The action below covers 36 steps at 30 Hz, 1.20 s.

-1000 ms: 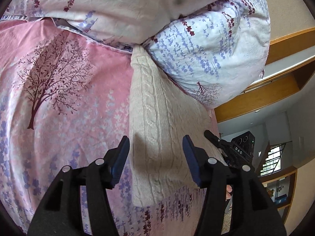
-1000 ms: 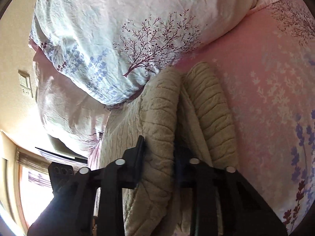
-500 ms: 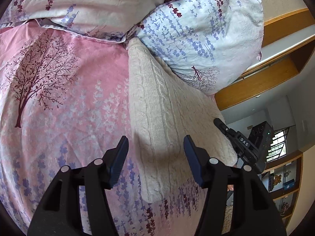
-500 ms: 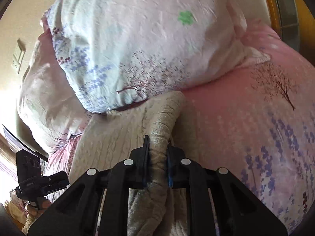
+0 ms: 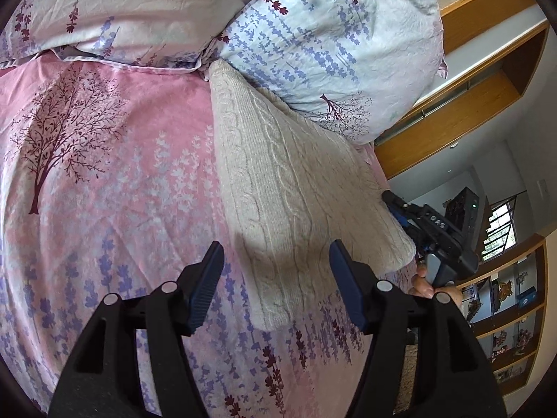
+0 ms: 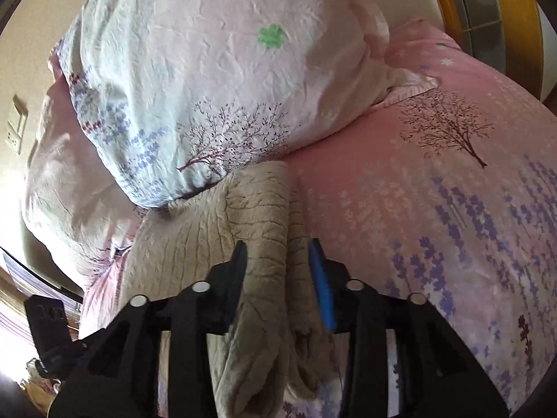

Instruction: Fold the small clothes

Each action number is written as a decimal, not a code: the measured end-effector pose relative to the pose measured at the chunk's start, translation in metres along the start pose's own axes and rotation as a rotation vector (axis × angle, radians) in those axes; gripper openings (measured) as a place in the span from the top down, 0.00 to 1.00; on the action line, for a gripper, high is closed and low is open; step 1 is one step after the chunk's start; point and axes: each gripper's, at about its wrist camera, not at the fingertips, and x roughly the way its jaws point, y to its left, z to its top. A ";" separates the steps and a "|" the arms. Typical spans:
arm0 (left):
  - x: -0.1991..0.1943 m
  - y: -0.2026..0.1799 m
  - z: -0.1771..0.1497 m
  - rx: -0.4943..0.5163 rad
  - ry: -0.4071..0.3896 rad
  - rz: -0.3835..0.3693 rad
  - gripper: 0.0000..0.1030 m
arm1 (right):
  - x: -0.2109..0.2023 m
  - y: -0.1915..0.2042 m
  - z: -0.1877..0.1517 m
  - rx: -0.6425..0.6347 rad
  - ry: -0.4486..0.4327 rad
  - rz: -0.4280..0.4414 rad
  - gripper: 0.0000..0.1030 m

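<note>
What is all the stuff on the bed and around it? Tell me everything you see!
Cable-knit sweater: one, cream, lying on the bedsheet against the pillows.
Pillows: two, pale with purple flowers and dark trees, at the head of the bed.
Bedsheet: one, pink with tree and lavender print, under everything.
Headboard: one, orange-brown wood, behind the pillows.
Shelves: wooden, with small items, far right of the left wrist view.
Wall switch: one, cream, left edge of the right wrist view.
Left gripper: black, open over the sweater's near edge.
Right gripper: black, open around a sweater fold.
</note>
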 end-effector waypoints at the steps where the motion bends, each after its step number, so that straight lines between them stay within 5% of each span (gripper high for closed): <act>1: -0.001 0.000 -0.002 0.004 0.002 -0.002 0.39 | -0.011 -0.001 -0.002 0.014 -0.004 0.025 0.47; 6: -0.001 0.002 -0.013 0.006 0.029 0.005 0.39 | -0.036 -0.002 -0.027 0.032 0.033 0.128 0.47; 12: 0.011 0.000 -0.023 0.000 0.068 0.011 0.40 | -0.042 0.007 -0.052 -0.028 0.043 0.138 0.53; 15: 0.021 -0.004 -0.026 0.004 0.084 0.017 0.58 | -0.041 0.017 -0.056 -0.073 0.076 0.111 0.63; 17: 0.026 -0.004 -0.025 -0.003 0.093 0.018 0.71 | -0.037 0.020 -0.057 -0.111 0.079 0.072 0.88; 19: 0.022 -0.003 -0.023 -0.004 0.084 0.006 0.82 | -0.043 0.022 -0.056 -0.115 0.041 0.071 0.89; 24: 0.003 -0.001 -0.020 0.023 0.054 -0.060 0.85 | -0.078 0.032 -0.047 -0.147 -0.083 0.085 0.91; 27: 0.006 0.000 -0.025 0.047 0.068 -0.034 0.86 | -0.067 0.031 -0.058 -0.187 -0.030 -0.010 0.91; 36: 0.018 -0.005 -0.033 0.088 0.067 0.035 0.85 | -0.036 0.005 -0.073 -0.129 0.074 -0.106 0.90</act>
